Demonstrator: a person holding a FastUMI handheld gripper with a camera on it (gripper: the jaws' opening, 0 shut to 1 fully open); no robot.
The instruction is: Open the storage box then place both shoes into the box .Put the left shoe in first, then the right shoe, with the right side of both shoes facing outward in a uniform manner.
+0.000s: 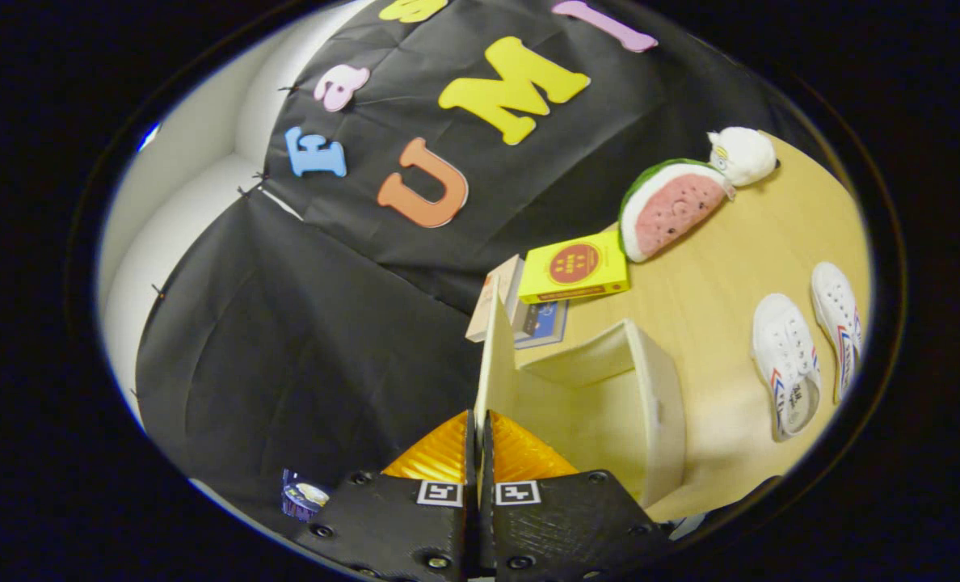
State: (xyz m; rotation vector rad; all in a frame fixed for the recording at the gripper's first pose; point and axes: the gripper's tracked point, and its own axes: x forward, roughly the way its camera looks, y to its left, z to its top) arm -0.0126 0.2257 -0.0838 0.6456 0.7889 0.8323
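A cream storage box (659, 396) stands open on the wooden table (738, 259), and its inside looks hollow. Its thin lid panel (493, 356) is swung out from the box and runs straight ahead from my fingers. My gripper (477, 422) is shut on the near edge of this lid, with both fingers pressing its two faces. Two white shoes with red and blue side stripes lie beyond the box on the table: one (785, 368) closer to the box, the other (840, 323) beside it and farther off.
A yellow box (575, 267) rests on stacked books (538, 319) just past the lid's far end. A watermelon plush (674, 206) and a white plush (743, 153) lie farther back. The black cloth wall (302, 339) is on the lid's other side. A small purple cup (302, 495) is near my fingers.
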